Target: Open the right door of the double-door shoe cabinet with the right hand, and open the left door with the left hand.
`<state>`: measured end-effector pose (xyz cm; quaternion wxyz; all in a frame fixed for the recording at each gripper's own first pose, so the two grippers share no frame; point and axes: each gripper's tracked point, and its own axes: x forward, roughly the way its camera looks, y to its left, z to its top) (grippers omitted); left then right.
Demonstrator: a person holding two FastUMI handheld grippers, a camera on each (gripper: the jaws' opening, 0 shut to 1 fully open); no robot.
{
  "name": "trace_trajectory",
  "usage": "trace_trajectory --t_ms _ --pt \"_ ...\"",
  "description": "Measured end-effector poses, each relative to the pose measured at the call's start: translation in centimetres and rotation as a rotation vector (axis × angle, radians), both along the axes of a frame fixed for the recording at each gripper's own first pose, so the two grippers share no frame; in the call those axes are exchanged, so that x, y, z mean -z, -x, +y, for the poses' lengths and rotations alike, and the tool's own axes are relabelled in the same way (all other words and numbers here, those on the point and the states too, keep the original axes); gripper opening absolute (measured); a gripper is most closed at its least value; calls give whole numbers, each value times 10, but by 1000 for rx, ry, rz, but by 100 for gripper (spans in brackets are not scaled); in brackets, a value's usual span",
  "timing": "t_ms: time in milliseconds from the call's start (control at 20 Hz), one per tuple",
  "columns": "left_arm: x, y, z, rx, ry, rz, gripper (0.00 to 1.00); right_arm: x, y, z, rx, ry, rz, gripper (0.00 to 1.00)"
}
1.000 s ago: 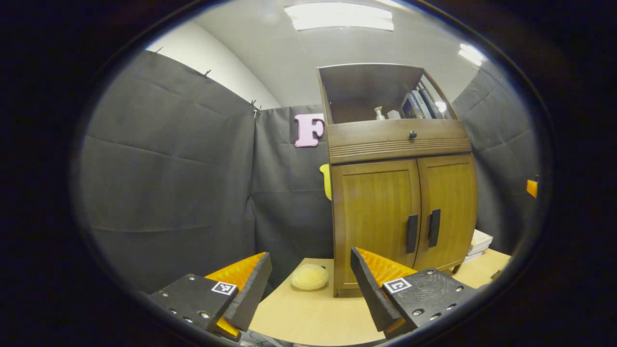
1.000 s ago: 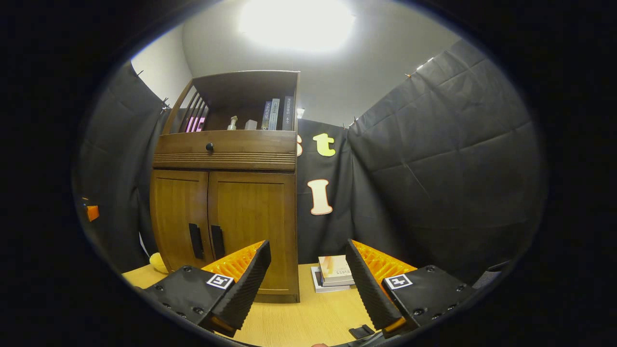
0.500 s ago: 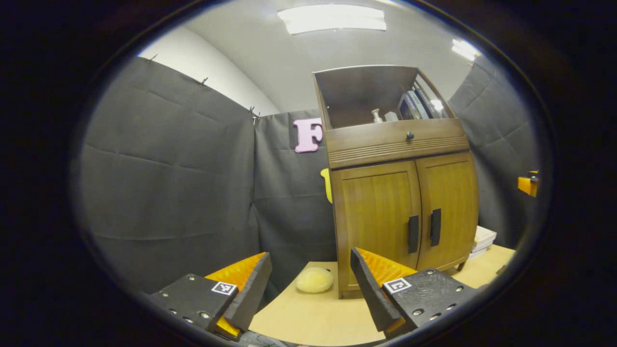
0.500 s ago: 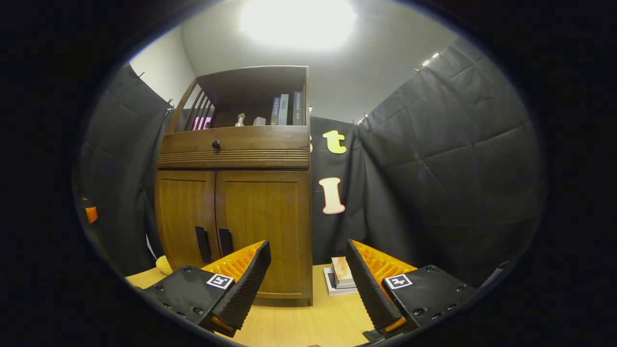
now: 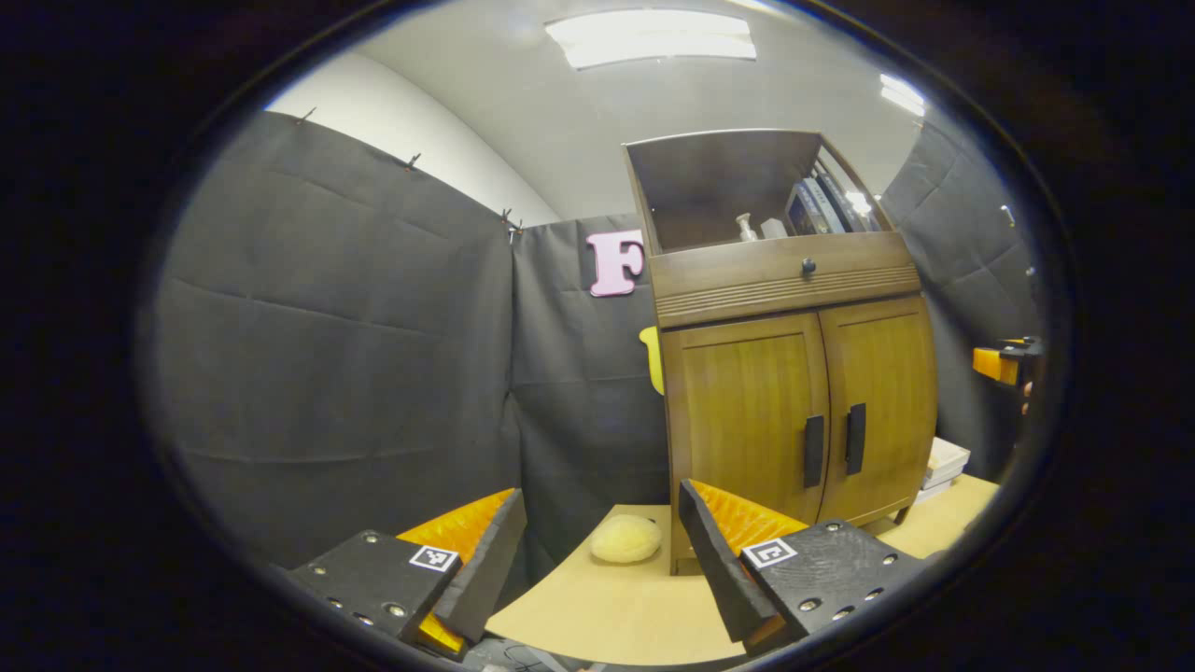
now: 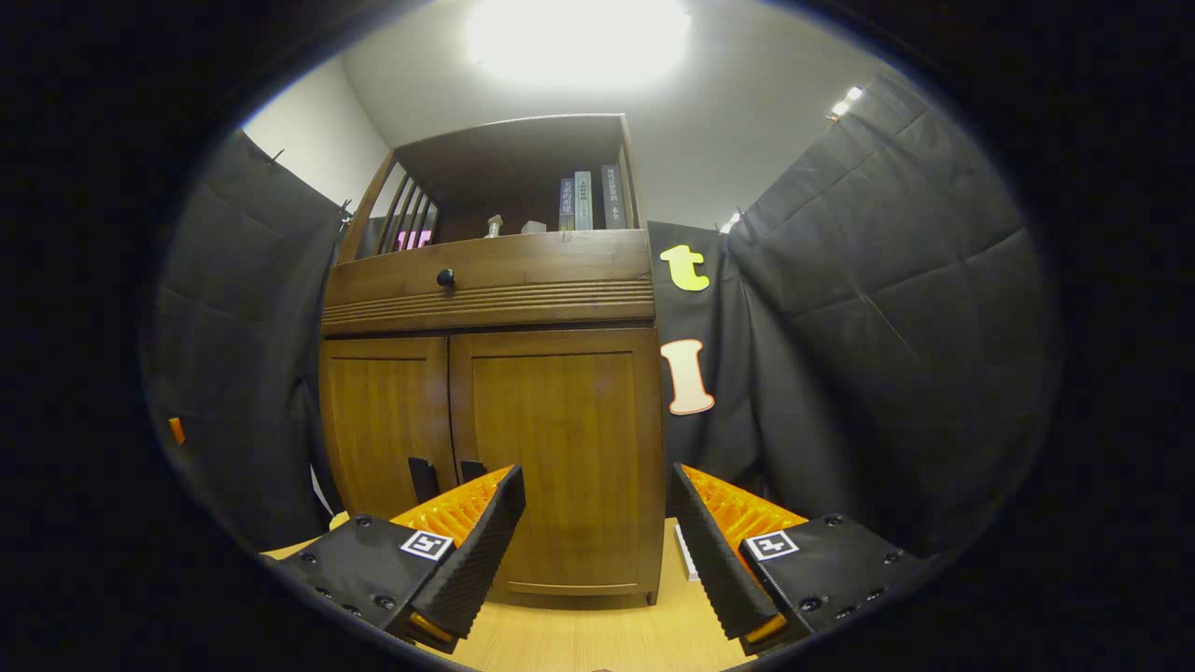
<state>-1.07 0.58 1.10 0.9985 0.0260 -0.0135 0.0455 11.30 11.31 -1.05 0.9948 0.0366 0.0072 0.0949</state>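
Observation:
The brown wooden shoe cabinet (image 5: 794,280) stands on the table with both doors shut. In the left gripper view, the left door (image 5: 747,411) and right door (image 5: 887,383) carry dark vertical handles (image 5: 814,451) at the middle seam. My left gripper (image 5: 597,551) is open with nothing between its fingers, some way in front and left of the cabinet. In the right gripper view, the right door (image 6: 555,448) looms close; its handle (image 6: 471,469) peeks over one finger. My right gripper (image 6: 597,551) is open and holds nothing, low before the right door.
A pale fluffy ball (image 5: 625,539) lies on the light wooden table (image 5: 597,607) by the cabinet's left foot. A stack of books (image 5: 943,459) sits right of the cabinet. Upright books (image 6: 583,201) and small items fill the top shelf above a drawer knob (image 6: 445,277).
My right gripper has moved closer to the cabinet, so the right door looks larger and the book stack has slid behind a finger. The left gripper has shifted only slightly.

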Motion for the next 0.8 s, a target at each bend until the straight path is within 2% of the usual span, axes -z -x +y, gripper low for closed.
trace_trajectory --t_ms 250,800 --pt "-6 3 10 -40 -28 -2 96 9 -18 32 -50 9 1 97" --pt "-7 13 20 -146 -12 4 96 47 -66 103 -143 18 50 95"
